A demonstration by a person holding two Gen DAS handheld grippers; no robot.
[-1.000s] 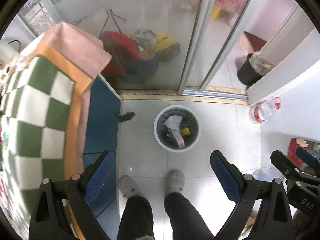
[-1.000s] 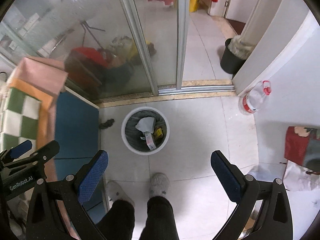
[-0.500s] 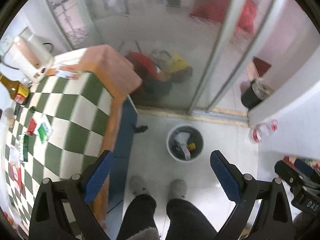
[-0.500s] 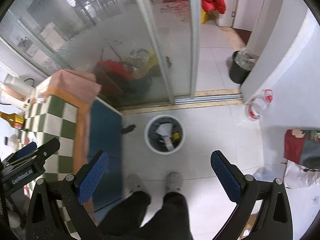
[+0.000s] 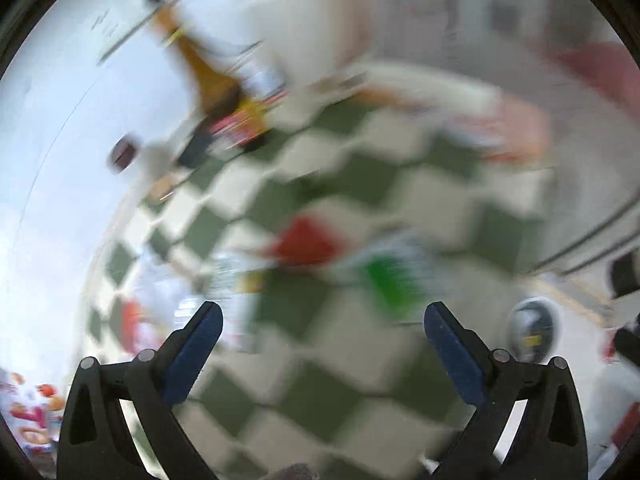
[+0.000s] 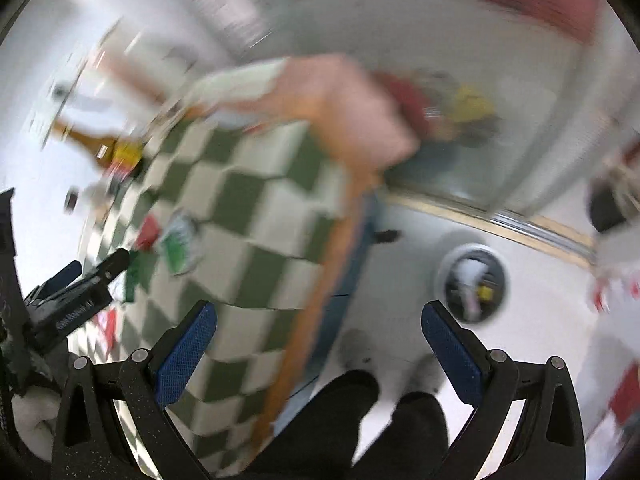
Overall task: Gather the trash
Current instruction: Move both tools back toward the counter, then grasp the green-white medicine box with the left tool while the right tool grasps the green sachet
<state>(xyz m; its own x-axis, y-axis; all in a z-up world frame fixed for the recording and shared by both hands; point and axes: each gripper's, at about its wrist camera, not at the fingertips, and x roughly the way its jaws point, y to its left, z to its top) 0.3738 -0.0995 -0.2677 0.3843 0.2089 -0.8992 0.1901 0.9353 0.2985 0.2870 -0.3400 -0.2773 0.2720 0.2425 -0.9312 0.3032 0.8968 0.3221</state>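
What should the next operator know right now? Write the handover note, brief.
Left gripper: open, empty, over the checkered tablecloth.
Right gripper: open, empty, above the table edge and the floor.
Trash bin: on the floor to the right of the table, already holding some scraps.
Wrappers: a red one and a green one lie on the cloth ahead of the left gripper; more litter sits at the near left, too blurred to name.
Brown bottle stands at the far end of the table.
Done: some trash is in the bin.
Left: pick the wrappers off the cloth and drop them in the bin.
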